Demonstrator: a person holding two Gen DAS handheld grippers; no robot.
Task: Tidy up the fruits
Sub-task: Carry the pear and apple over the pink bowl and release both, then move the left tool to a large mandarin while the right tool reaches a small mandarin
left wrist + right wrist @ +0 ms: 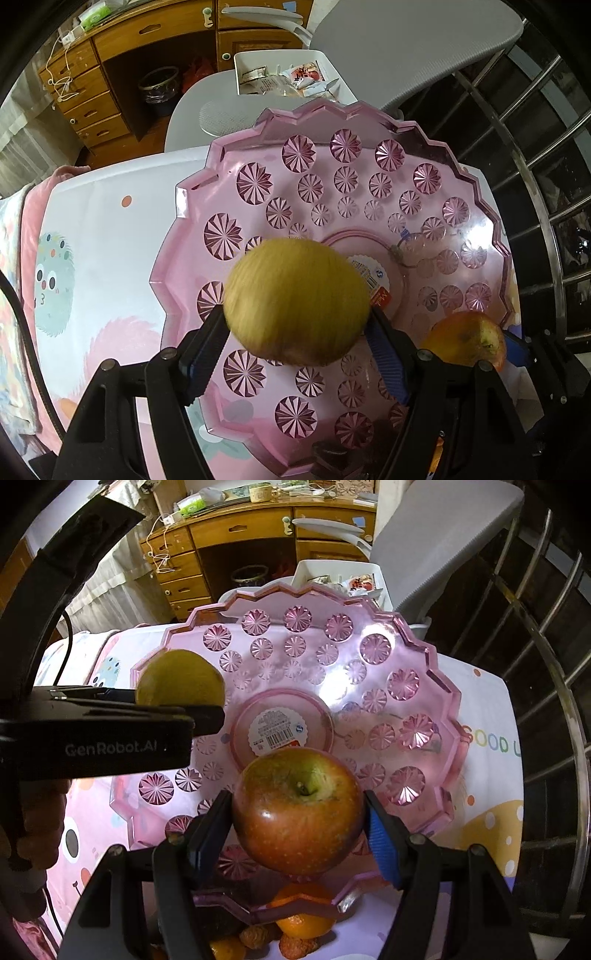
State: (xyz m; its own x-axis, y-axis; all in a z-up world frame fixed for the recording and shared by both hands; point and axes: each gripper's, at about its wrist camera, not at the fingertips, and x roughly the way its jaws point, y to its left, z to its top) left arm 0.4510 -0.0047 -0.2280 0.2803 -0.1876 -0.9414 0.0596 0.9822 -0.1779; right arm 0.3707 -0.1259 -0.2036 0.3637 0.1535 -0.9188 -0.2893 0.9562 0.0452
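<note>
Both grippers loaded above the pink fruit bowl.

The scalloped bowl rests on a printed tablecloth, a barcode label at its centre. The right gripper is clamped on a red apple over the near rim. The left gripper is clamped on a yellow-green round fruit over the bowl. An orange lies beneath the near rim.
</note>
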